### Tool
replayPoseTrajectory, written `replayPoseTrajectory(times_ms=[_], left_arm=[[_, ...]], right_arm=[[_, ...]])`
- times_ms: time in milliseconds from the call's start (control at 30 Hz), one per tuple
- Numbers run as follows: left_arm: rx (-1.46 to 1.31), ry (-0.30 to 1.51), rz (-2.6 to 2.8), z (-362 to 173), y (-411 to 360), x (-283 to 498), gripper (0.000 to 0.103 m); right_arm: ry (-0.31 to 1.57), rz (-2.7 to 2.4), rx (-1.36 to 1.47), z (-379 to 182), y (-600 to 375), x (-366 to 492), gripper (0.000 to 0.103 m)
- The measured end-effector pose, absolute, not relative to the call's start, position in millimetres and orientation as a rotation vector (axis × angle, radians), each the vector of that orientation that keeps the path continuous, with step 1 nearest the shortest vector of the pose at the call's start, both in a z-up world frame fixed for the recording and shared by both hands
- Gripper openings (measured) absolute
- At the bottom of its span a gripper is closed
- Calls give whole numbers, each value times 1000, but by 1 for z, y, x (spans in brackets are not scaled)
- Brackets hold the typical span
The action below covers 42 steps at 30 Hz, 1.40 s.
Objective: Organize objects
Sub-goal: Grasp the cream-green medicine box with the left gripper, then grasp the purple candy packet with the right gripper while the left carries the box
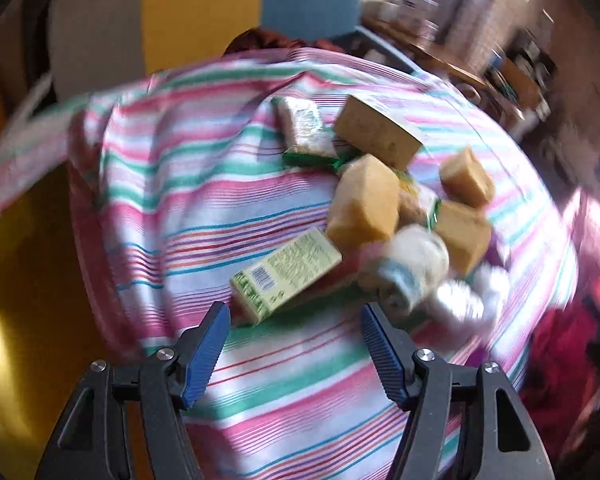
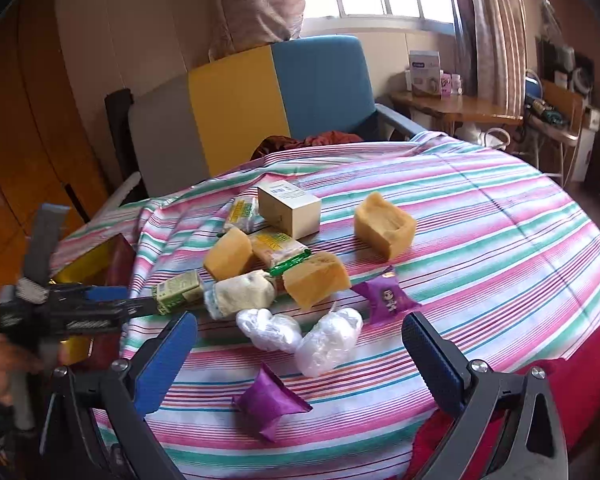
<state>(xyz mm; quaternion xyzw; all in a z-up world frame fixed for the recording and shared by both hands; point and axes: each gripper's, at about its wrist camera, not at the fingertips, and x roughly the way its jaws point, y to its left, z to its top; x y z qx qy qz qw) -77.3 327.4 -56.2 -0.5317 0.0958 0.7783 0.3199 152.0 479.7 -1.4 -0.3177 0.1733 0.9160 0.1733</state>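
A pile of objects lies on a striped cloth [image 2: 480, 240]: yellow soap blocks [image 2: 384, 224], a beige box [image 2: 290, 208], a green-printed carton [image 2: 178, 292], green snack packets [image 2: 278, 246], a rolled towel [image 2: 242, 292], two clear plastic wads [image 2: 328, 340] and two purple packets [image 2: 268, 402]. My left gripper [image 1: 296, 316] is open, with the carton [image 1: 286, 270] just ahead of its fingertips; the view is blurred. My right gripper [image 2: 300, 334] is open and empty, with the plastic wads between its fingertips. The left gripper's body [image 2: 68, 316] shows at the left edge of the right wrist view.
A chair with grey, yellow and blue panels [image 2: 240, 108] stands behind the table. A wooden side table [image 2: 452, 110] with boxes sits by the window. A red cloth [image 2: 548, 392] hangs at the table's near right edge. The cloth's right half [image 2: 520, 216] holds only one soap block.
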Motion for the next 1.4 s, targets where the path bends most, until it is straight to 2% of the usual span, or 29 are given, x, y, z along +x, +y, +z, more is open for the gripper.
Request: replayPoseTrajectory(times_ms=[133, 267, 367, 533, 567, 600, 633, 667, 1100, 1333, 1400], left_arm=[[-1430, 235, 2117, -62, 341, -92, 69], [-1377, 393, 2116, -72, 363, -88, 78], [-1394, 416, 2081, -81, 364, -87, 81], [-1380, 459, 2067, -91, 363, -85, 81], [-1378, 465, 2065, -93, 364, -86, 69], [-1383, 459, 2055, -95, 363, -86, 49], [-1363, 479, 2075, -95, 361, -85, 44], [-1349, 487, 2080, -94, 360, -84, 31], [-1246, 432, 2048, -86, 331, -40, 30], [-1152, 370, 2058, -59, 307, -7, 30], [-1128, 355, 2065, -51, 297, 0, 30]], right_arm=[[530, 2614, -905, -2, 482, 152, 103], [561, 2633, -907, -3, 485, 152, 103], [587, 2641, -912, -4, 487, 152, 103], [610, 2643, -935, -5, 489, 150, 103], [612, 2643, -936, -5, 489, 150, 103], [614, 2643, -937, -6, 489, 150, 103], [616, 2640, -939, -6, 489, 150, 103], [616, 2637, -942, -6, 490, 150, 103], [572, 2582, -1157, -20, 486, 131, 103], [527, 2444, -1337, -33, 484, 115, 103], [565, 2408, -1385, -38, 481, 111, 103]])
